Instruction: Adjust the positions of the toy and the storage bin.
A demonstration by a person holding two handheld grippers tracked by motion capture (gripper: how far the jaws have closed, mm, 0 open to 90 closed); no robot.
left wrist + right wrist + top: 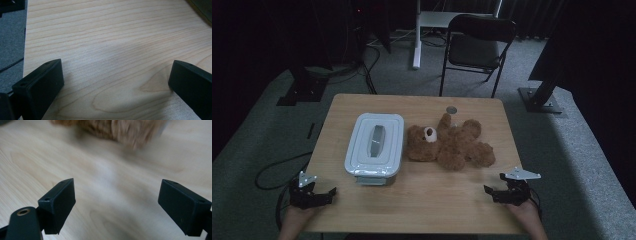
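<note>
Two things sit on the wooden worktop (422, 200): a pale grey lidded box (374, 149) and a brown teddy bear (449, 144). The box stands left of centre with its lid on and a darker grey handle recess running along the middle of the lid; a latch tab juts from its near end, and with the lid shut I cannot tell what, if anything, is inside. The bear lies on its back just right of the box, its head close against the box's right wall, its limbs sprawled toward the worktop's far and right edges. The left gripper (313, 194) rests at the near left corner of the worktop, well apart from the box, and its own view shows its jaws spread wide over bare wood grain, grasping nothing. The right gripper (507, 193) is at the near right edge, near the bear's legs but not touching them; in its own view its jaws also stand wide apart and empty, with the blurred brown fur of the bear (117, 130) ahead of them across a stretch of bare wood.
</note>
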